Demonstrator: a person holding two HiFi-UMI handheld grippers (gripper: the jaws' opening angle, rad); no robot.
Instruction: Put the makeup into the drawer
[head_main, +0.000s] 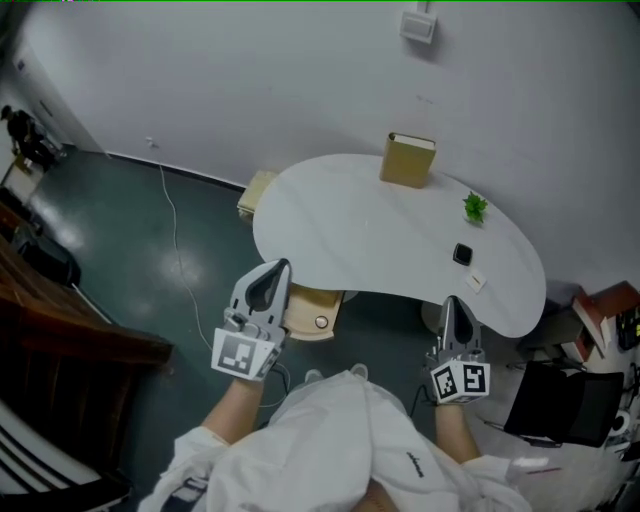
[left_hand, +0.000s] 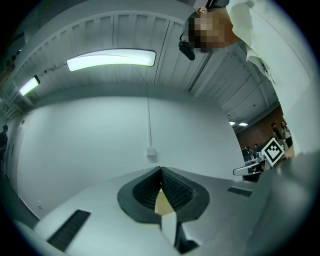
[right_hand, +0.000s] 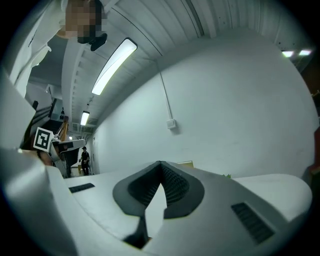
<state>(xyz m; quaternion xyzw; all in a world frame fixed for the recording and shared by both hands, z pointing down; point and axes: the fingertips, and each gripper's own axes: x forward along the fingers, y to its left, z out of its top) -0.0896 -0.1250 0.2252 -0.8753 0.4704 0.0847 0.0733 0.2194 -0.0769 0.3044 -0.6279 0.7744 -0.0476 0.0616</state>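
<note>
White shirt (head_main: 350, 440) filled the bottom of the head view. On the left, the left gripper (head_main: 278, 268) was up in front of the table (head_main: 350, 230), jaws pressed tight together, nothing in them. Just right of it the drawer (head_main: 312, 312) stuck out from under the table's near edge. A tan box (head_main: 407, 160) stood at the far edge, with a plant (head_main: 474, 207) to its right. The black makeup (head_main: 462, 254) lay on the tabletop, well apart from the drawer. The right gripper (head_main: 452, 302) was near it, jaws closed and empty too.
</note>
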